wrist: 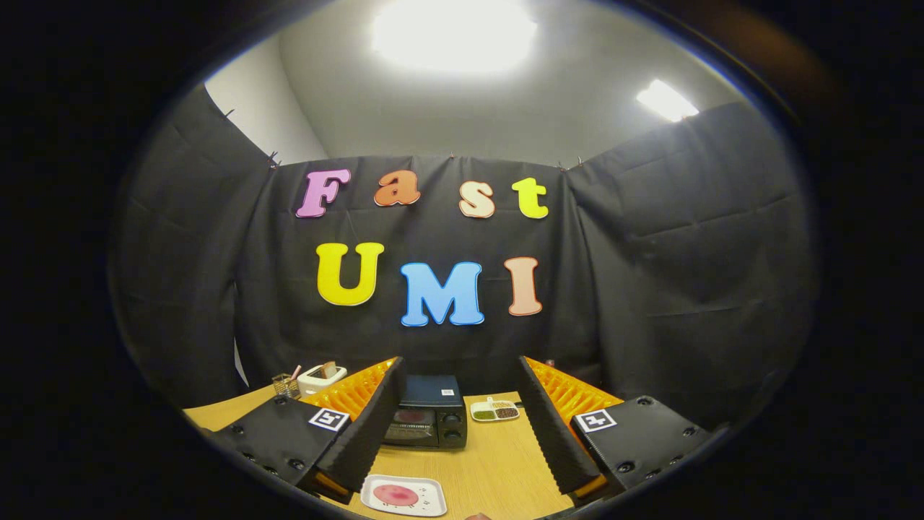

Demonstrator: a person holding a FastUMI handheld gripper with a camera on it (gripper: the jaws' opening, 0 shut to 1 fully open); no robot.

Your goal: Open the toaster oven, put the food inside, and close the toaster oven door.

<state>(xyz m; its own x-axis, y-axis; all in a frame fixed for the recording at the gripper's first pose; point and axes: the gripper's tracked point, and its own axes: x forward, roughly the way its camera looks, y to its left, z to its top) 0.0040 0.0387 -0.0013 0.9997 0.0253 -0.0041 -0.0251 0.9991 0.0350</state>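
- Wooden table lies under the gripper, whose fingers are spread wide and hold nothing.
- At 12 o'clock, between the fingers, stands the toaster oven, its door shut.
- At 6 o'clock, the food waits on its white plate; I judge all steps remain.

Matt wood-grain table, glossy toaster oven

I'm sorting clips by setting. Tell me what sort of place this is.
Likely a staged recording booth, not a real kitchen: black cloth walls enclose a wooden table holding a toaster oven, its door shut, and a plate of food. The gripper is open, with the oven beyond its fingers.
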